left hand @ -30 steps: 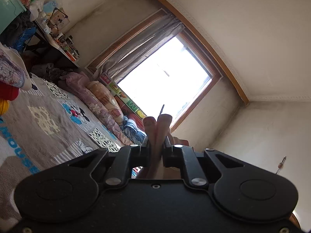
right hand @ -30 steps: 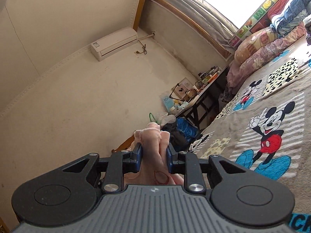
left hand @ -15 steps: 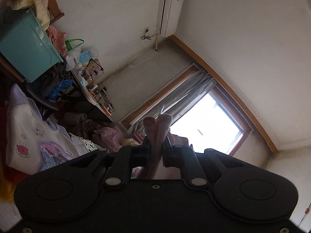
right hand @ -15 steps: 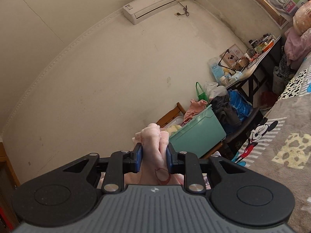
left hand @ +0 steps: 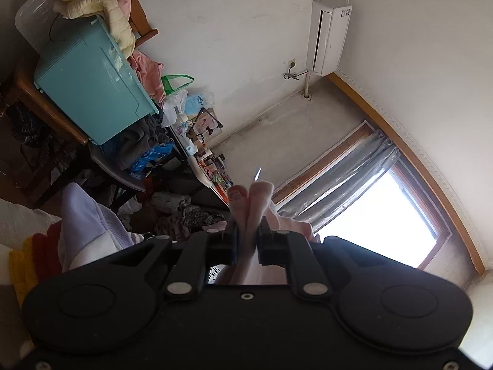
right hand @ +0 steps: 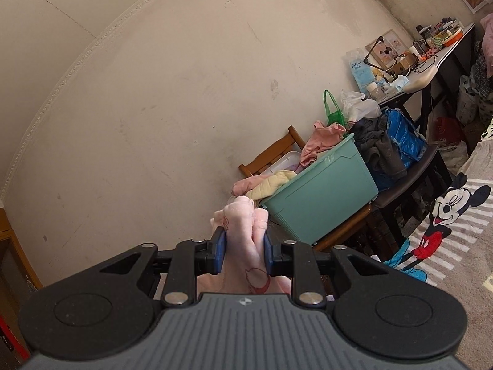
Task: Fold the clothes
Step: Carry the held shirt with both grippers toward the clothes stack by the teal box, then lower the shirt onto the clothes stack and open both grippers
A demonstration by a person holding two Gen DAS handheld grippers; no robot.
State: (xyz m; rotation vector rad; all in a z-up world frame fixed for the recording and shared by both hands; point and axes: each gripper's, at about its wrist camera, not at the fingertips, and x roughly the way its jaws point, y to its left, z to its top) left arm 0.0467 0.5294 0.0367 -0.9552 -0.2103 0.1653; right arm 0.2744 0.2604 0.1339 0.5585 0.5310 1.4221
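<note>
My left gripper (left hand: pixel 247 240) is shut on a bunched fold of a pale pink garment (left hand: pixel 255 197) with a small printed figure, held up in the air. My right gripper (right hand: pixel 243 246) is shut on another bunch of the same pink garment (right hand: pixel 243 215), which has a red outline print below the jaws. Both grippers point up toward the walls. The rest of the garment hangs below them, out of sight.
A teal bin (right hand: pixel 320 191) full of clothes sits on a wooden chair (right hand: pixel 268 154). A cluttered desk (right hand: pixel 431 61) stands by the wall. A Mickey Mouse blanket (right hand: pixel 446 237) covers the bed. A lilac-and-white garment (left hand: pixel 83 215) and a window (left hand: pixel 382 215) show in the left wrist view.
Both grippers have swung left and upward with the pink garment. The views have turned away from the bed and window toward the wall, bin and desk. Both grips are unchanged.
</note>
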